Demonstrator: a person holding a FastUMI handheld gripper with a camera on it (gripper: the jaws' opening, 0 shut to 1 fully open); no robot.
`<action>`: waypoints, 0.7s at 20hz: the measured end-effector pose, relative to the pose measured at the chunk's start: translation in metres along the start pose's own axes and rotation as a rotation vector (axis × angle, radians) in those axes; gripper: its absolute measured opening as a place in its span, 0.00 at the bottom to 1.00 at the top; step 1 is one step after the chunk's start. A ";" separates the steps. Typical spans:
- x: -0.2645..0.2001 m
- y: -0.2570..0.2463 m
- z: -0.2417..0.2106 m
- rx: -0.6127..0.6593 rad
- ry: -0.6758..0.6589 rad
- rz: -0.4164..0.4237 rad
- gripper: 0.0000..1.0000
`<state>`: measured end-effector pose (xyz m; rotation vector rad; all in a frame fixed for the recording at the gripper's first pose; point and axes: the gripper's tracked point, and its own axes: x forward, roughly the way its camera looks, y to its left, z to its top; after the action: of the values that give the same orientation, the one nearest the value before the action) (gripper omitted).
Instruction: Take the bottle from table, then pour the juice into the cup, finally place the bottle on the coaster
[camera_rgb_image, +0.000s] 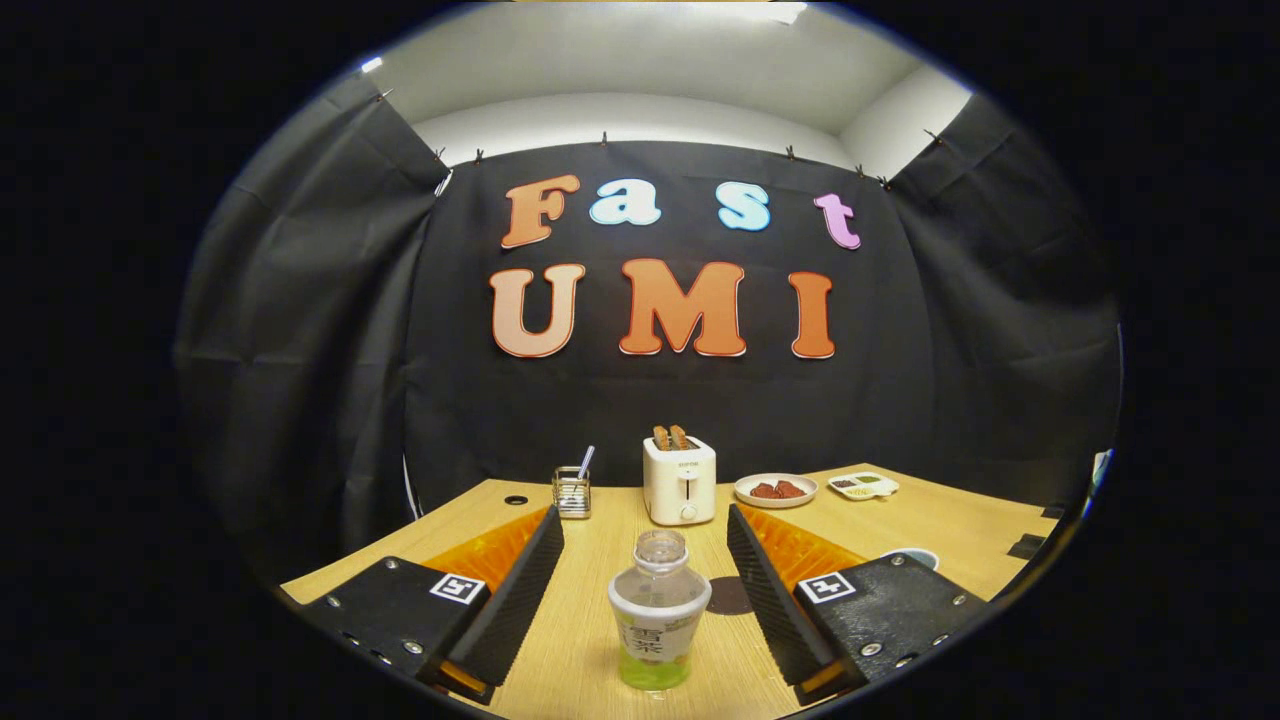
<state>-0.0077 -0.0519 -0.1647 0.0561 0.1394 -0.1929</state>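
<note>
- The gripper (645, 545) is spread wide, its two black ribbed fingers (515, 590) angled outward with a broad gap between them; neither finger touches anything.
- The bottle (658, 610) stands upright on the wooden tabletop (920, 520) in that gap, roughly midway between the fingers and clear of both. It has no cap on its clear neck, a pale label wraps its body, and a low band of green juice sits at the bottom.
- A dark round coaster (728, 596) lies flat on the tabletop just beside the bottle, between it and the right finger, which hides part of it.
- The rim of a cup (915, 554) with a white inside and a darker outside shows just beyond the right finger's base, toward the tabletop's right edge; what it holds cannot be told.
- A white toaster (679, 480) stands beyond the bottle near the tabletop's far edge, with two brown slices sticking up out of its slots.
- Left of the toaster is a small wire-sided holder (572, 492) with a spoon handle leaning out of it.
- Right of the toaster sits a round plate (776, 490) carrying reddish-brown pieces of food.
- Further right, near the far right corner, is a small white divided dish (863, 485) with dark and yellowish contents in its compartments.
- A small dark round hole (515, 499) is set into the tabletop near the far left corner.
</note>
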 end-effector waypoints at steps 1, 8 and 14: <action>0.002 0.000 -0.008 -0.005 0.016 0.001 0.98; 0.010 -0.005 -0.060 -0.011 0.126 -0.026 0.94; 0.009 -0.005 -0.099 0.040 0.225 -0.007 0.75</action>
<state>-0.0129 -0.0522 -0.2646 0.1176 0.3601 -0.1964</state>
